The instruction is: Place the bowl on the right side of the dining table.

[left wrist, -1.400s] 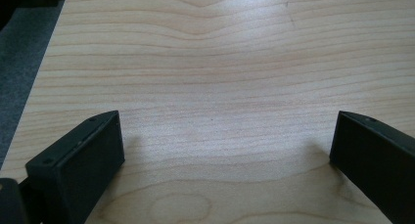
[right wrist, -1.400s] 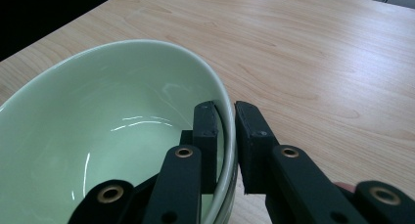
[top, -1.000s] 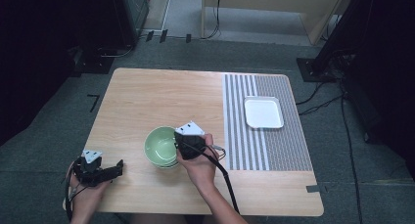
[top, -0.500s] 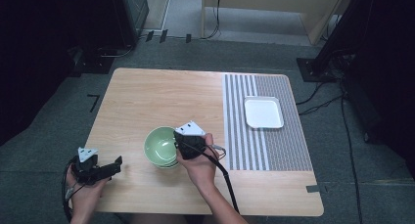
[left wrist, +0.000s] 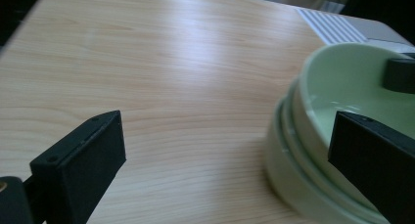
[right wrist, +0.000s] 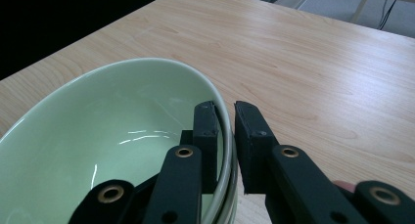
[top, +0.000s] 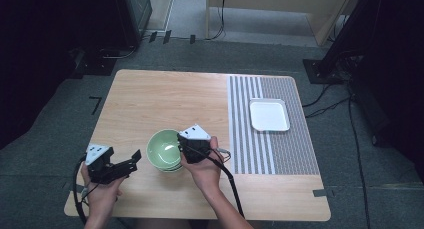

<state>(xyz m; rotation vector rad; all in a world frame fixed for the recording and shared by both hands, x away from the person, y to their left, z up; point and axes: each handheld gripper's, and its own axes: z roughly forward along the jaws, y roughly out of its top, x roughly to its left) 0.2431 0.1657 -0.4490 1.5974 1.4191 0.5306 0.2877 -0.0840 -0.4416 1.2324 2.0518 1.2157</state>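
High view: pale green stacked bowls [top: 164,150] sit on the table [top: 165,99]. Right hand-held gripper [right wrist: 225,123] is clamped on the top bowl's rim. Left hand-held gripper [left wrist: 230,150] stands wide open, empty

Hand-held gripper [right wrist: 224,117] astride green bowl [right wrist: 98,141] rim.

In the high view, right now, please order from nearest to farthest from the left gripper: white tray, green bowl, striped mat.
From the left gripper:
1. Green bowl, just to its right.
2. Striped mat, on the table's right part.
3. White tray, on the mat, farther back.
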